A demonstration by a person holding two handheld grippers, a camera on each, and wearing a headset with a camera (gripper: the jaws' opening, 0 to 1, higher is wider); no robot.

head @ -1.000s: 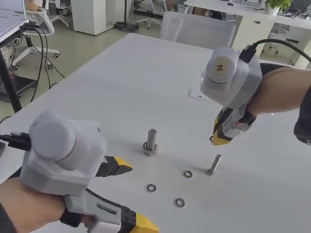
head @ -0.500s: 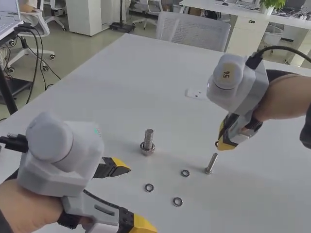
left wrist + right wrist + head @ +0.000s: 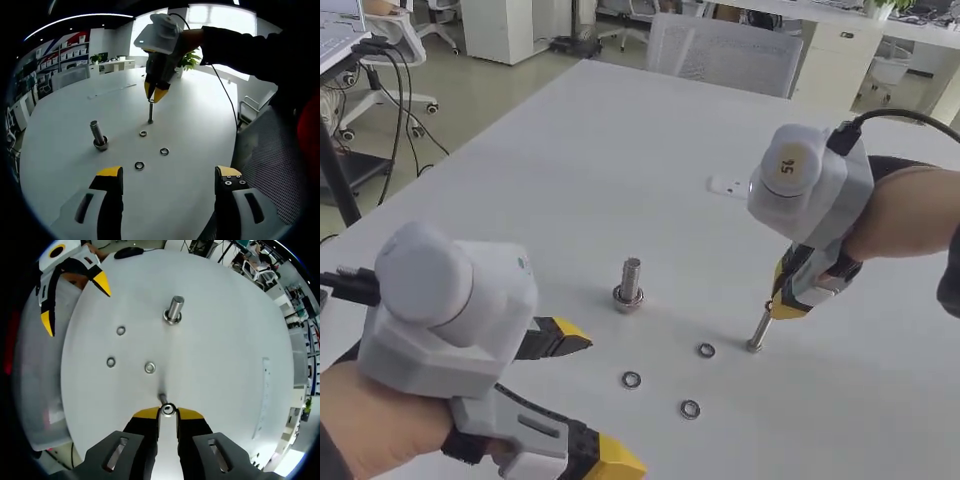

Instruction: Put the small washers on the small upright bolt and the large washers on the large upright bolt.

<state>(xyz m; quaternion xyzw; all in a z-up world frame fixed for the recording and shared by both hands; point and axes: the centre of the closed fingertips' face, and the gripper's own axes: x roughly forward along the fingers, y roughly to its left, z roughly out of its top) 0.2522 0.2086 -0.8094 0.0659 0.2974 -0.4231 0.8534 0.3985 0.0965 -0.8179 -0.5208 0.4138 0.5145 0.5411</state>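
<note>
Right gripper clenched on small washer at top of small upright bolt; left gripper released, near left.

White table, large upright bolt, small upright bolt, three loose washers, small white tag.

Tabletop: white, broad, rounded edge
Tag: small, white, flat on the tabletop's far part
Chair: grey mesh back, at the far edge
Cabinet: white, on the floor beyond
Office chair: castored, far left, black cables just beside
Plant: green, background of the left gripper view
</note>
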